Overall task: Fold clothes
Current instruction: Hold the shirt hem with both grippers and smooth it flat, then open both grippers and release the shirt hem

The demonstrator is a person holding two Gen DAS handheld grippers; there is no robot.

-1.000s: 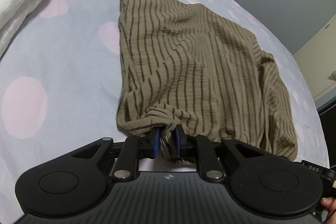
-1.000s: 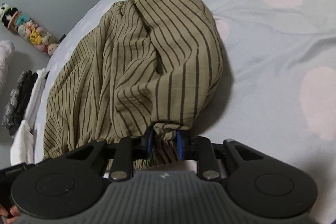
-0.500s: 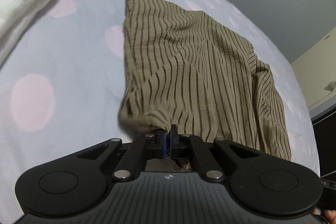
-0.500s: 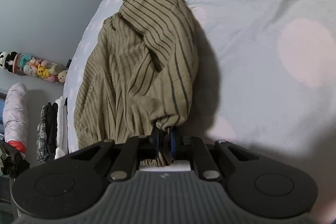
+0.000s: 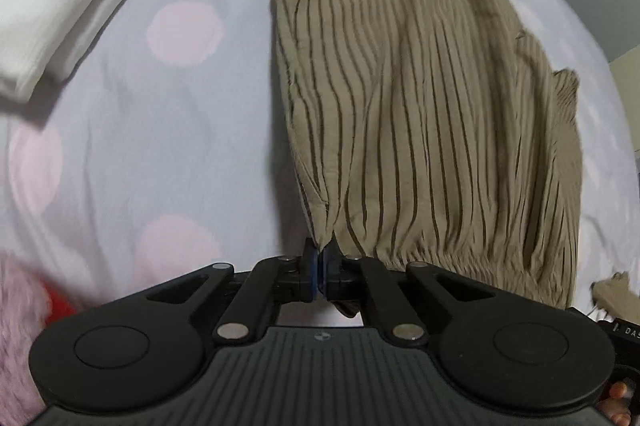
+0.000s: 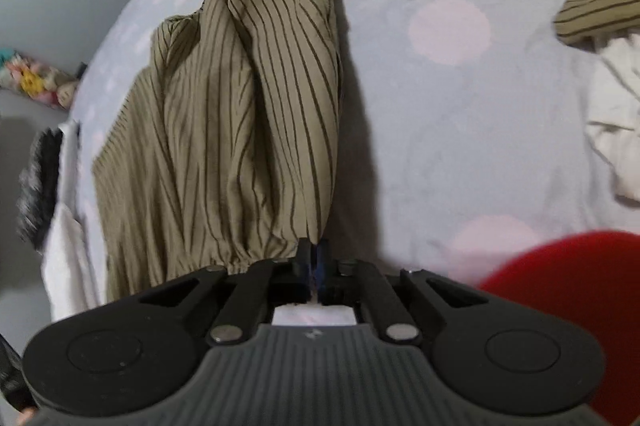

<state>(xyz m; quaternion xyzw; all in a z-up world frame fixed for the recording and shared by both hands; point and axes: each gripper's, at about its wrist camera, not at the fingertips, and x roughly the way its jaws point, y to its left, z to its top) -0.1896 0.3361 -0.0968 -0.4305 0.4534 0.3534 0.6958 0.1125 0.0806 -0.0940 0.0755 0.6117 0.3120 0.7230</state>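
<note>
Olive striped cloth of the garment [image 5: 420, 114] hangs ahead of your steeply down-tilted left gripper [image 5: 320, 264] and right gripper [image 6: 314, 260], each clamped tight on a corner above the dotted bedsheet [image 5: 160, 130].

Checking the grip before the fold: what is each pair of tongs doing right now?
Left tongs: shut on a corner of the striped garment.
Right tongs: just closed on the striped garment's other corner.

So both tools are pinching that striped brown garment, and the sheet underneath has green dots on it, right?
Not quite: the dots are pink, not green. The left wrist view shows the pale sheet with pink dots. The rest holds: the left tool and right tool each pinch the striped brown garment.
</note>
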